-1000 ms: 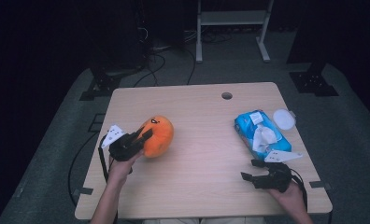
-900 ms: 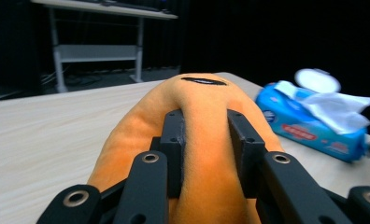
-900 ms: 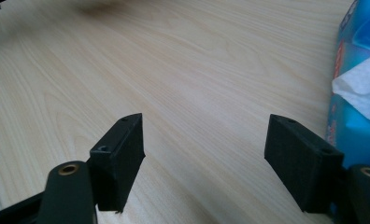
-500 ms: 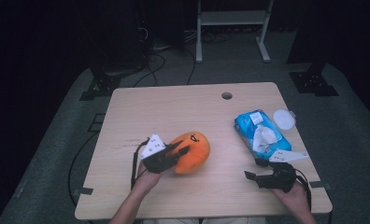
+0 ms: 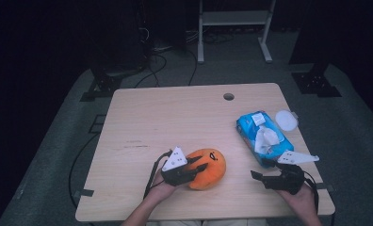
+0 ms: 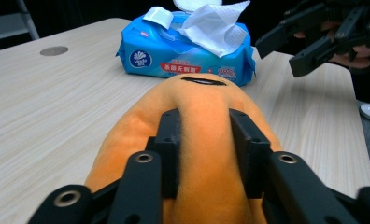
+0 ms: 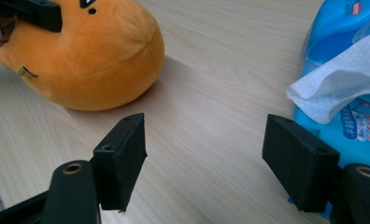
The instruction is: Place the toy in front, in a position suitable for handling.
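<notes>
Low in the frame, my left gripper [image 5: 197, 168] pinches a round orange plush toy [image 5: 207, 168] resting on the pale wooden table [image 5: 175, 117]; it is grasped but not yet placed anywhere. At lower right, my right gripper [image 5: 260, 177] waits wide open, and beyond it lies the blue soft pack of wet wipes [image 5: 262, 136], one white sheet sticking out, untouched.

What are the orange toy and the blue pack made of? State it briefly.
Orange toy: apparently plush fabric, matte and fuzzy, bulging between the left claw that pinches it. Blue pack: seemingly glossy plastic film, shiny and creased, with a soft white wipe sticking out.
</notes>
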Demonstrator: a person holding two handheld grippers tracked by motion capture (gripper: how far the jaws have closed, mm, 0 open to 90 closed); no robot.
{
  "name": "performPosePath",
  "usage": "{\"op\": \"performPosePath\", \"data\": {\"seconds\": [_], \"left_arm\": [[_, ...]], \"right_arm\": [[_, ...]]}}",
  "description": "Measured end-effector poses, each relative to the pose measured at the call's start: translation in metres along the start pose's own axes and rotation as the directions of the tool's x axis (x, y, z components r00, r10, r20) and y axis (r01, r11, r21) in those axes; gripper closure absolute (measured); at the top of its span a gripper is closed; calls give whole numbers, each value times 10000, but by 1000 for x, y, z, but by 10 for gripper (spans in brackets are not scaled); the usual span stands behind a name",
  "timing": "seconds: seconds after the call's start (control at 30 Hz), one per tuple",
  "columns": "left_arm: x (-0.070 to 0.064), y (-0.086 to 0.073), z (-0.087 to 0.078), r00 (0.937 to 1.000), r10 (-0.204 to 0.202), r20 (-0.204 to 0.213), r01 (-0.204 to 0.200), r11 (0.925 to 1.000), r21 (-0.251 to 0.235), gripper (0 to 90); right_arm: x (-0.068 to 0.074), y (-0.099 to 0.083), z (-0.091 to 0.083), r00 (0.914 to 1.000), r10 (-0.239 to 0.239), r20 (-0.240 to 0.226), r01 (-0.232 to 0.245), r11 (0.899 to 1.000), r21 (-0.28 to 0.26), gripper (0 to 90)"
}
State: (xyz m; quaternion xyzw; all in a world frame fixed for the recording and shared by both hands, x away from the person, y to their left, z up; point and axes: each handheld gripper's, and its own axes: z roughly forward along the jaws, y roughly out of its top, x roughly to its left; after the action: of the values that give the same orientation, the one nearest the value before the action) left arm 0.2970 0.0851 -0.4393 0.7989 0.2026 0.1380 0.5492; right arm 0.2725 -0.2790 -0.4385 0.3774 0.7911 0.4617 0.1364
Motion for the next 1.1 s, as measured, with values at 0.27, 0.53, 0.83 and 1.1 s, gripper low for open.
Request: {"op": "performPosePath", "data": {"seconds": [0.27,0.53,0.83,1.1], "left_arm": [[0,4,-6,9998,180,127,-178,9998,-108,464],[6,10,-19,9999,106,80,-104,9993,-347,337],[8,8,-28,9997,250,-66,-251,9995,-193,290],[12,6,-29,9997,207,-123,-209,9997,-162,284]], "right_arm": [[8,8,-6,9989,-430,191,435,9986,-288,295],[6,29,-21,9917,-833,979,924,9914,-930,295],[-21,51,-26,9744,-730,2129,1030,9857,-1335,289],[-42,47,0,9683,-506,2445,725,9940,-815,288]]}}
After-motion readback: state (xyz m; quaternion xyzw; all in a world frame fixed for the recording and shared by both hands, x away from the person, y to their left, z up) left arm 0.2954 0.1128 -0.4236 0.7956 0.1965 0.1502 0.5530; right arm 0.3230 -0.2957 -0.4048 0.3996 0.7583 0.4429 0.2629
